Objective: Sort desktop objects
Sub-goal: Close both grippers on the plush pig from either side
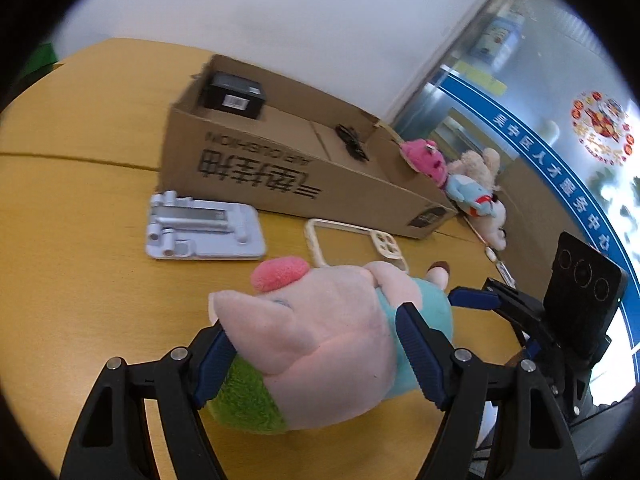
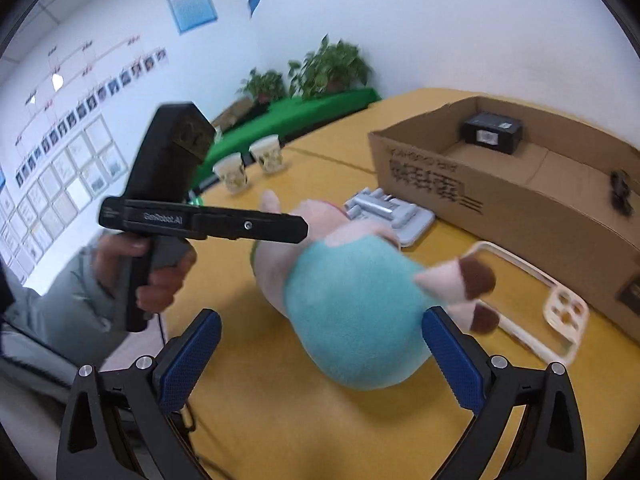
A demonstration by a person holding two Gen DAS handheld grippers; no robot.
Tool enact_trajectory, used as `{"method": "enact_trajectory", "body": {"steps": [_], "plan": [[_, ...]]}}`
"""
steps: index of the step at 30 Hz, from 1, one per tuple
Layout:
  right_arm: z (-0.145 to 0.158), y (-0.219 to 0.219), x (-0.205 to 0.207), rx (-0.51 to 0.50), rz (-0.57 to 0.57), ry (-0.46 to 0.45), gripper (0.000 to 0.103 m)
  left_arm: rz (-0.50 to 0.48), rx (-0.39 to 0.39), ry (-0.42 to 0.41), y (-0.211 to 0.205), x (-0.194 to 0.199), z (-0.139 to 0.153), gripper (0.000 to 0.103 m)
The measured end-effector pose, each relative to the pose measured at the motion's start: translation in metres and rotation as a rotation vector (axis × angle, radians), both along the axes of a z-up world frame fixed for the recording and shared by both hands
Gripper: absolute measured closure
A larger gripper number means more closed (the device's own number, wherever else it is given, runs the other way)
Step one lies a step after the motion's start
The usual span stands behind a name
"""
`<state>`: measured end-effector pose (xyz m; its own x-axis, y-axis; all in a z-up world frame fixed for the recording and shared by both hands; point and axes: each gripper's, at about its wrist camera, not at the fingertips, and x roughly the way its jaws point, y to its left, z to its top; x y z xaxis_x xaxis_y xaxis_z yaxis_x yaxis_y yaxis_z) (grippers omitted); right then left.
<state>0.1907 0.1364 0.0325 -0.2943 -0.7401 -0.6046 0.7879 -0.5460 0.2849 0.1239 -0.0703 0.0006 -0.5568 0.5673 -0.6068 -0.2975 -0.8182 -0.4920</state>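
A pink pig plush with a teal shirt and a green patch lies on the yellow table. My left gripper is shut on the plush's head. In the right wrist view the plush's teal body lies between the open fingers of my right gripper, which do not press it. The right gripper also shows in the left wrist view, just right of the plush. The left gripper and the hand holding it show in the right wrist view.
An open cardboard box holds a black box and a black cable. A grey phone stand and a clear phone case lie before it. Plush toys sit at its right end. Two paper cups stand further back.
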Motion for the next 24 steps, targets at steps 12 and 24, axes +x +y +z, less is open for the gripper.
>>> {"method": "enact_trajectory", "body": {"steps": [12,24], "plan": [[-0.022,0.1,-0.011,-0.045,-0.392,-0.158,0.003,-0.249,0.029,0.01,0.099,-0.012,-0.001,0.027],[0.008,0.079,0.003,-0.032,-0.334,0.046,0.041,-0.274,-0.004,0.198,0.106,0.002,0.038,0.057]]}}
